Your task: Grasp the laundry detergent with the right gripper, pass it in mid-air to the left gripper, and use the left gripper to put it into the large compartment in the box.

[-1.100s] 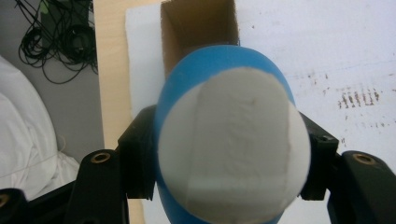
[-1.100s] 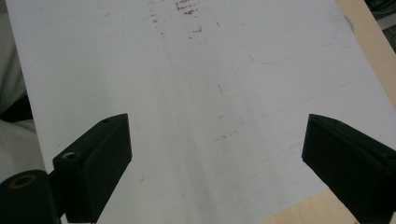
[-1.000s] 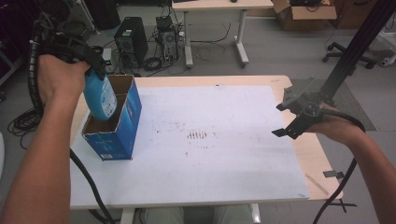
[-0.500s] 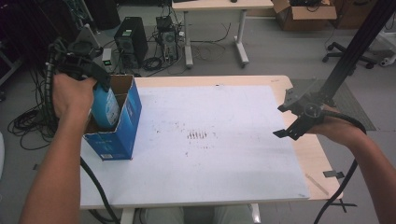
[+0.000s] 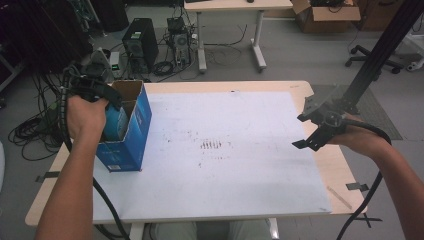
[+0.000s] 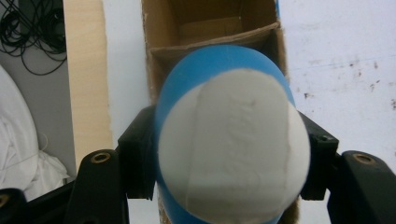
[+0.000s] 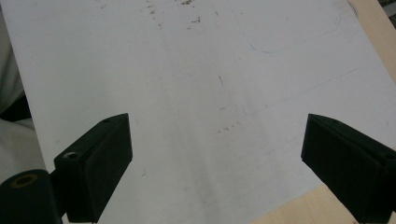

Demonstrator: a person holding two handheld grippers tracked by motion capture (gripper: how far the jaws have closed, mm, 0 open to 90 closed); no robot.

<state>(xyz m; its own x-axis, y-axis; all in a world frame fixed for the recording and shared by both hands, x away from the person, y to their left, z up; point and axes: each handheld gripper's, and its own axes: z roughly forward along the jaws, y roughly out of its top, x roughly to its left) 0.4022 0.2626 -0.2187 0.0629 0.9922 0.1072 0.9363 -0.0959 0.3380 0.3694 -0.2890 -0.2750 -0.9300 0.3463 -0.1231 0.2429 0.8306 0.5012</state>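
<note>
A blue and white ball [image 6: 231,149] is clamped between the jaws of my left gripper [image 6: 229,163]. The ball [image 5: 116,124] sits partly down inside an open blue cardboard box [image 5: 131,136] at the left of the table, with my left gripper [image 5: 102,102] over the box's opening. The box's brown inside [image 6: 205,28] lies beyond the ball. My right gripper [image 5: 311,134] hovers open above the right side of the white sheet [image 5: 225,150], its jaws wide apart over the sheet [image 7: 196,107] with nothing between them.
The white sheet covers most of a light wooden table [image 5: 345,175], with dark smudges [image 5: 211,145] near its middle. Cables [image 5: 30,135], a computer tower [image 5: 140,45] and another desk [image 5: 230,10] stand on the floor beyond. A black pole [image 5: 380,55] rises at the right.
My left gripper has lowered the ball from above the box's rim down into the box's opening. The right gripper has stayed in place, open.
</note>
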